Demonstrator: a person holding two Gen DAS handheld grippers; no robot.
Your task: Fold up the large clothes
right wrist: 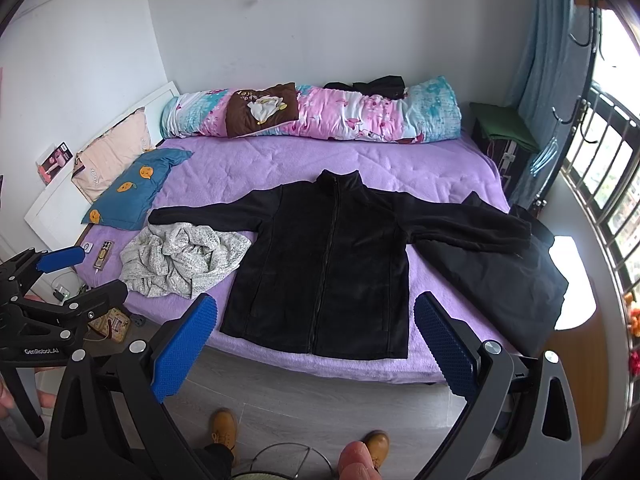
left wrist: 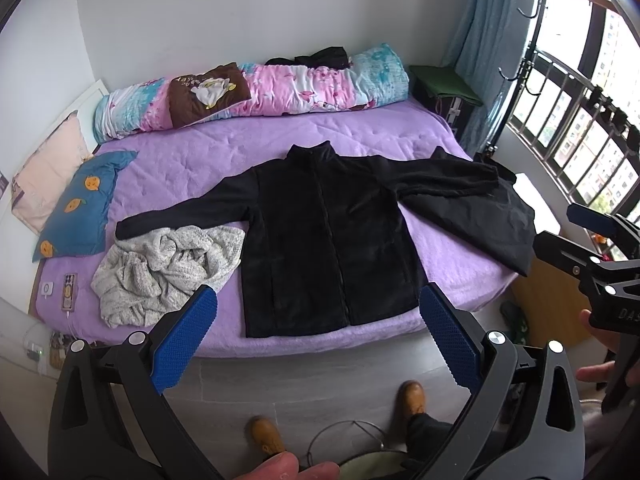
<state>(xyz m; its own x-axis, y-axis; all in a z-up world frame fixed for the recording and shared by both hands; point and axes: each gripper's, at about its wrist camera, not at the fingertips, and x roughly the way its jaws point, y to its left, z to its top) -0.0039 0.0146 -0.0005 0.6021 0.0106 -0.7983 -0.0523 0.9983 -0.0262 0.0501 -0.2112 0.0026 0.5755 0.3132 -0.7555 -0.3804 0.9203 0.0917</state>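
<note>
A black fleece jacket lies flat, front up, sleeves spread, on the purple bed; it also shows in the right wrist view. My left gripper is open and empty, held above the floor in front of the jacket's hem. My right gripper is open and empty, also short of the bed's near edge. Each gripper shows at the side of the other's view: the right gripper and the left gripper.
A crumpled grey-white knit garment lies left of the jacket under its sleeve. Another black garment lies at the right, hanging off the bed corner. A rolled quilt, pillows and a phone are on the bed. My shoes stand on the floor.
</note>
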